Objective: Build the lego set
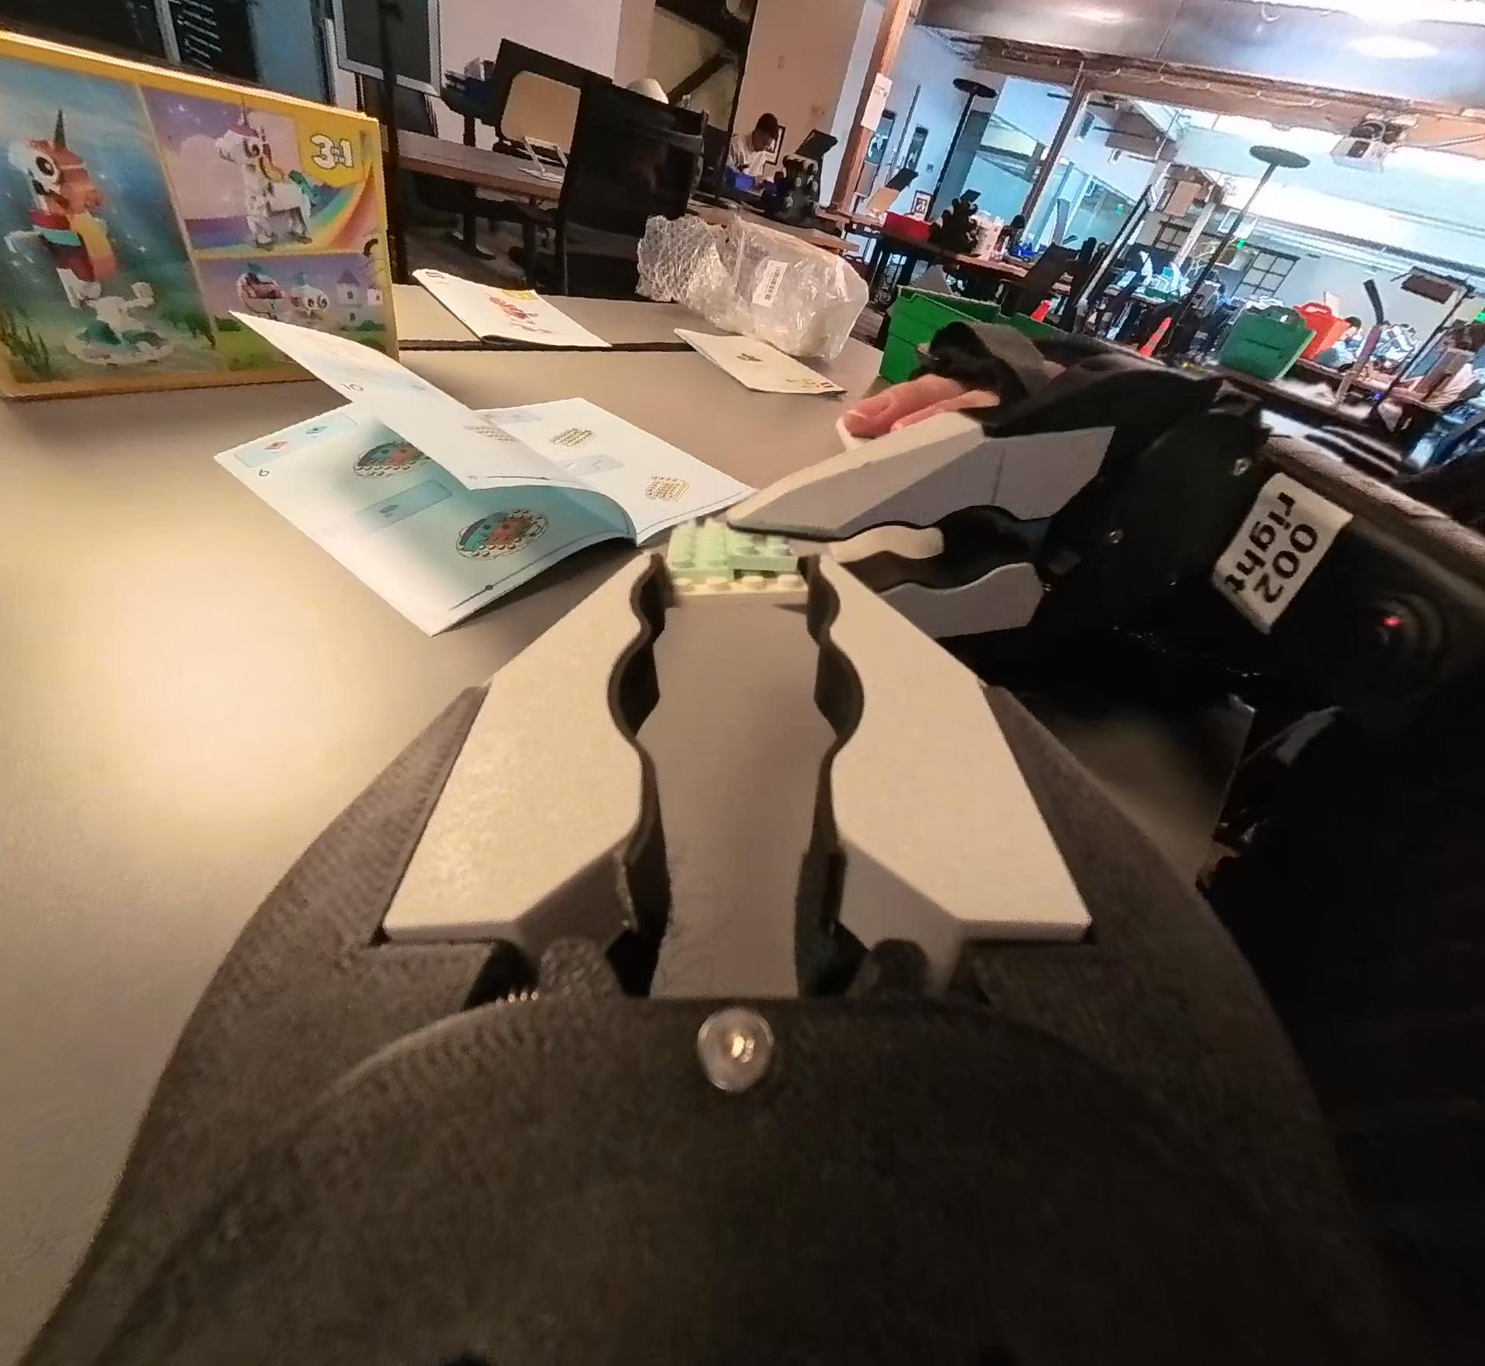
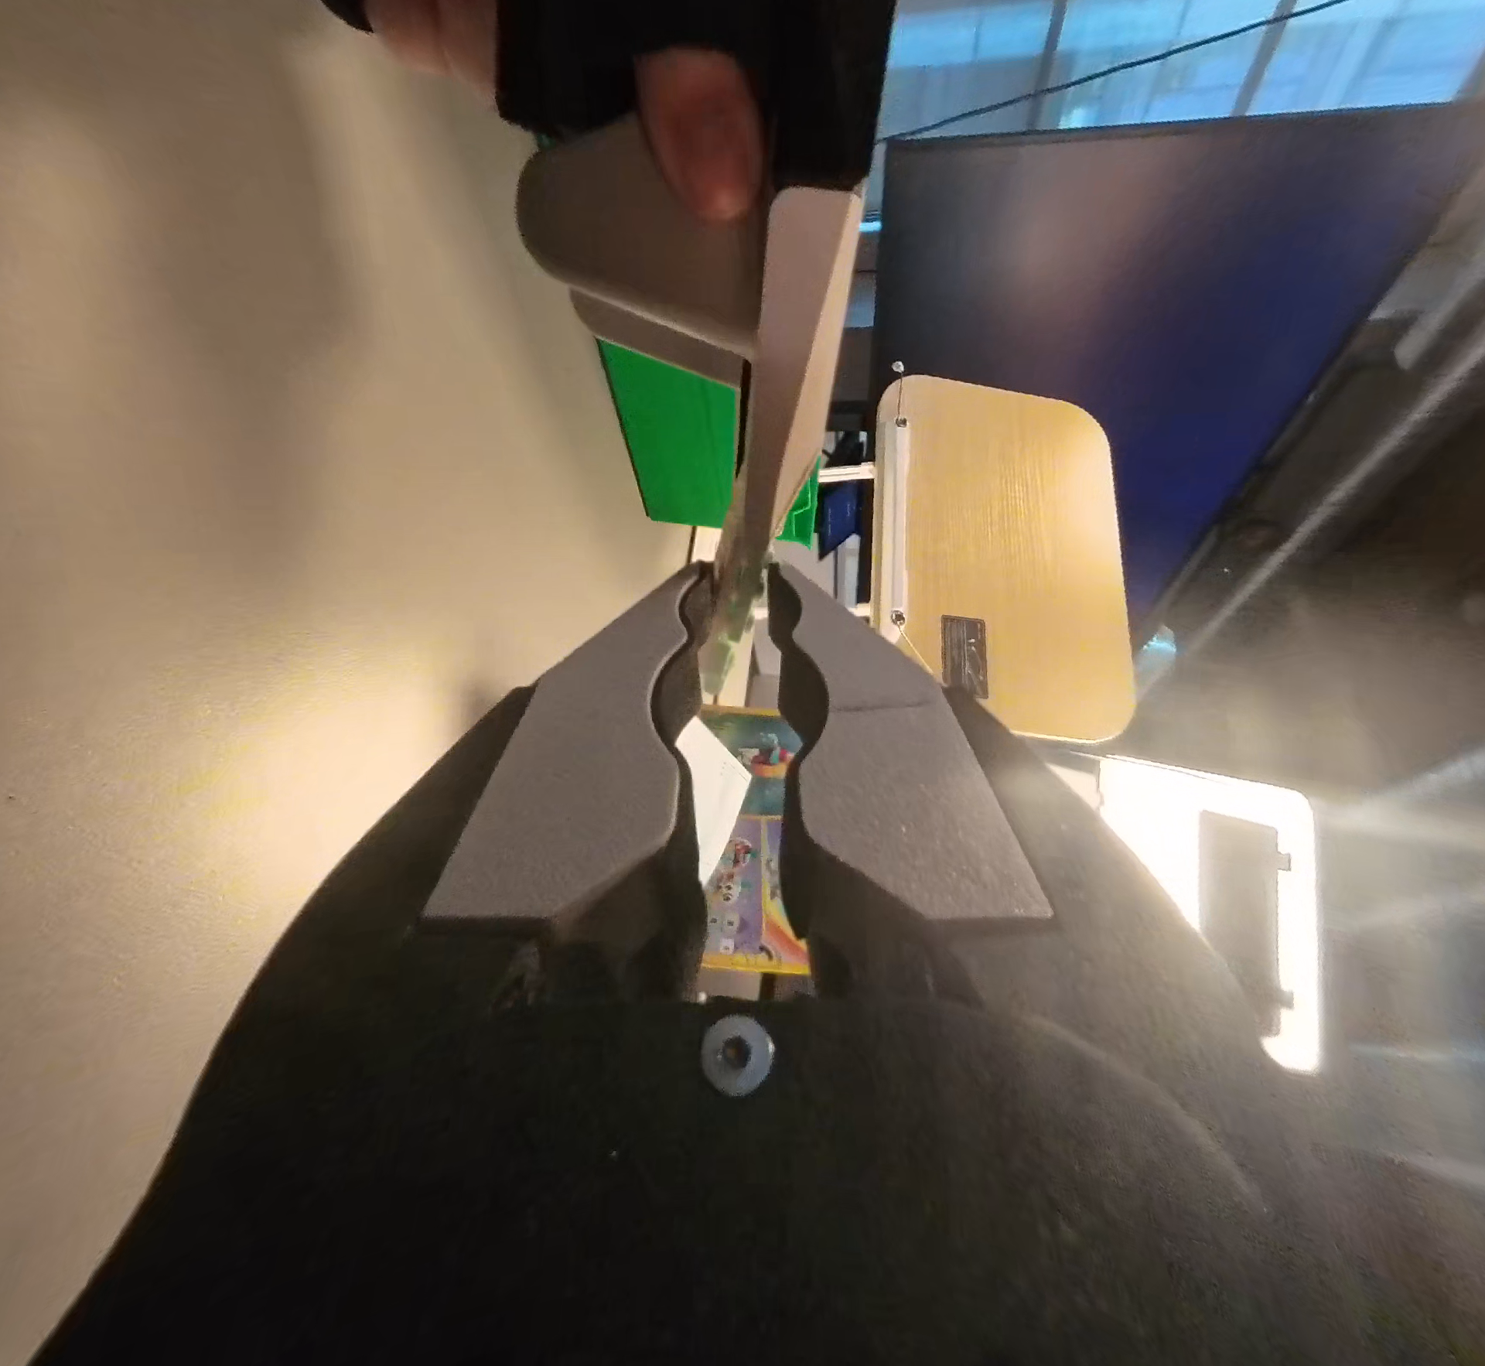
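Note:
A small lego assembly [image 1: 735, 564], a light green plate on a white plate, is held just above the grey table [image 1: 161, 684]. My left gripper [image 1: 735, 576] is shut on its two sides. My right gripper [image 1: 791, 548] comes in from the right, turned on its side. Its upper finger [image 1: 844, 500] lies on the green studs and its lower finger [image 1: 964, 592] is beneath. In the right wrist view the assembly [image 2: 727, 628] shows edge-on between my right gripper's tips [image 2: 735, 580], with a left gripper finger [image 2: 795, 379] reaching in from above. A gloved hand [image 2: 627, 42] holds that gripper.
An open instruction booklet [image 1: 450, 492] lies just beyond the assembly. The lego box [image 1: 185, 218] stands at the far left. Two more booklets [image 1: 514, 319] [image 1: 755, 363], clear plastic wrap [image 1: 755, 275] and a green bin [image 1: 916, 331] sit at the back.

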A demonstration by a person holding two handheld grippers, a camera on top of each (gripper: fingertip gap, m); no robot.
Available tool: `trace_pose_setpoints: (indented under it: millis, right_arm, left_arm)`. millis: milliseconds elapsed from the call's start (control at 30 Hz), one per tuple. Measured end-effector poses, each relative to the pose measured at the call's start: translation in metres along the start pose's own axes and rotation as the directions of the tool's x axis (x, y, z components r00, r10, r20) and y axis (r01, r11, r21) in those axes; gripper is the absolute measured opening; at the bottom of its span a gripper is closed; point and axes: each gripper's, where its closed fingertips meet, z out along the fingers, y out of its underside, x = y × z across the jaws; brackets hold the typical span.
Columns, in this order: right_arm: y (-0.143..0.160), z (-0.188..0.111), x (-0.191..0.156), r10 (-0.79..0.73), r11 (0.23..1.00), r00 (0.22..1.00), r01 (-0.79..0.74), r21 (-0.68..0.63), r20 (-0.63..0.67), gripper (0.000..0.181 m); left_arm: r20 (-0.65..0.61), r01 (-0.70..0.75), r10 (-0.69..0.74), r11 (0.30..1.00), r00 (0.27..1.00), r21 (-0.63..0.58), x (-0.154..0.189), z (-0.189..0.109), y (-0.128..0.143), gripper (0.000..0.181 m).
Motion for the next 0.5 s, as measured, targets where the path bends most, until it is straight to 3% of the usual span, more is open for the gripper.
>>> trace_pose_setpoints:
  millis: [133, 300, 400, 500]
  right_arm:
    - [0.000, -0.001, -0.001, 0.097, 0.995, 0.995, -0.097, -0.004, 0.028, 0.009]
    - [0.001, -0.004, -0.005, 0.069, 0.998, 0.996, -0.068, -0.019, 0.058, 0.009]
    - [0.002, -0.004, -0.011, 0.111, 0.994, 0.988, -0.109, -0.019, 0.106, 0.009]
    - [0.004, -0.005, -0.018, 0.159, 0.987, 0.976, -0.159, -0.012, 0.147, 0.009]
  left_arm:
    - [0.001, 0.007, -0.007, 1.000, 1.000, -0.004, 0.001, 0.001, 0.004, 0.034]
    - [-0.001, -0.012, 0.012, 1.000, 1.000, -0.025, 0.003, 0.002, 0.010, 0.034]
    - [0.063, -0.226, 0.228, 0.973, 0.972, -0.043, 0.002, -0.001, 0.008, 0.046]
    - [0.104, -0.532, 0.544, 0.838, 0.832, -0.122, 0.006, -0.003, 0.010, 0.052]
